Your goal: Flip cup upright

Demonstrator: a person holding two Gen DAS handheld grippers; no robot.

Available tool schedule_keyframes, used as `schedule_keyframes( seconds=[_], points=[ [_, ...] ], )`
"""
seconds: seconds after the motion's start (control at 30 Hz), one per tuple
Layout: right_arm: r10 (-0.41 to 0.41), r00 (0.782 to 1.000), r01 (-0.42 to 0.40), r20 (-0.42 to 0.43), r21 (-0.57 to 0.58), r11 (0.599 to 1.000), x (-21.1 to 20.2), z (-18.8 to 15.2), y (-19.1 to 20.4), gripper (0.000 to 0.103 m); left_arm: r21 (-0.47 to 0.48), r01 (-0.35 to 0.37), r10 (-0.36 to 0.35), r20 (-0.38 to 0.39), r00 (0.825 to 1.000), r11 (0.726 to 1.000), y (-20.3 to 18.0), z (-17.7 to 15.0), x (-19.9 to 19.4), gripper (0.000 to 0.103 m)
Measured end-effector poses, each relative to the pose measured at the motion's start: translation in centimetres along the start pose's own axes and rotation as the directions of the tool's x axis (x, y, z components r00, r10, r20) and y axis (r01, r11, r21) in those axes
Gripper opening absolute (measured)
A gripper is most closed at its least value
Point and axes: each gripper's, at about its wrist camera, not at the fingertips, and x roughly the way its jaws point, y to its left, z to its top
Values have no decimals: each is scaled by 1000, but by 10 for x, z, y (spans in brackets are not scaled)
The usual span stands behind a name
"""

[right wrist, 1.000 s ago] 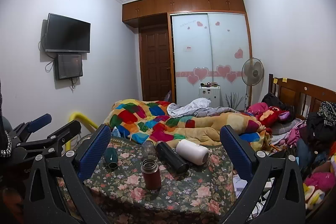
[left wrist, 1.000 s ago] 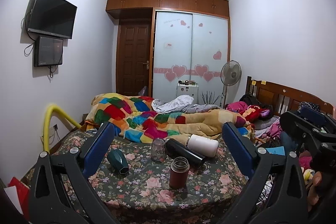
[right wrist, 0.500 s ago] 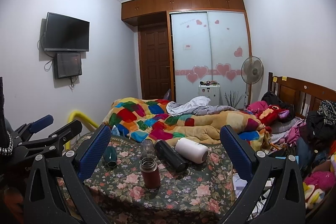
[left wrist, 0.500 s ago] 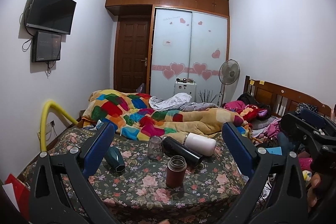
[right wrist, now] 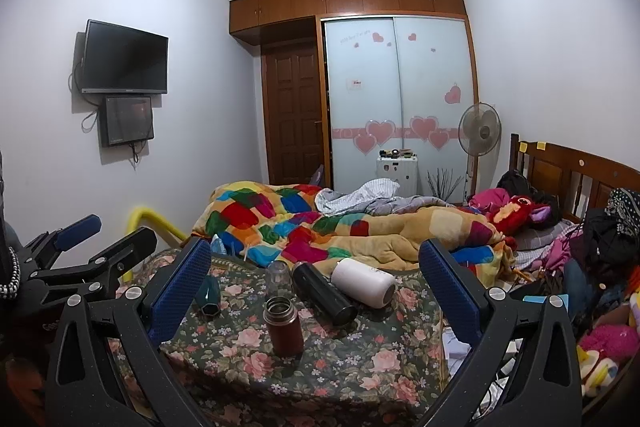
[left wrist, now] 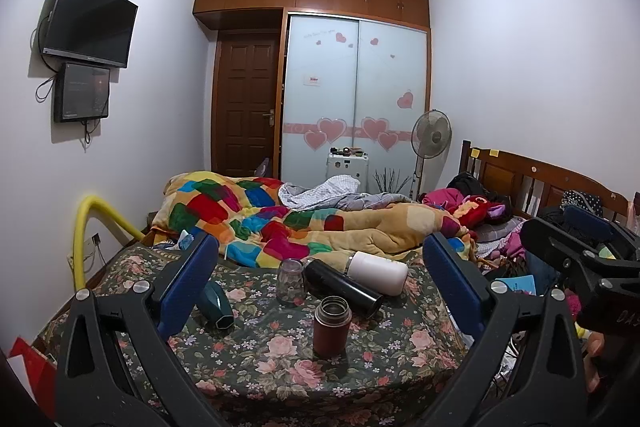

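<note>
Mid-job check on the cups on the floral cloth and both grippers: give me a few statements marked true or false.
1. The brown cup stands upright with its mouth open to the top. True.
2. The black cup stands upright. False: it lies on its side.
3. The white cup lies on its side beside the black one. True.
4. The left gripper is shut on the teal cup. False: its jaws are wide open and hold nothing; the teal cup lies on the cloth.
5. The right gripper holds the clear cup. False: it is open and empty.
</note>
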Motion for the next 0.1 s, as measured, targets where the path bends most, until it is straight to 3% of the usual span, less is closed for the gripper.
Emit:
schedule_keyframes(
  seconds=[0.1],
  points=[
    [4, 1000, -4, -20, -6, 1000, 6, -2, 3, 103, -3, -8, 8, -3, 1000, 1000, 2, -1, 1, 103]
  ],
)
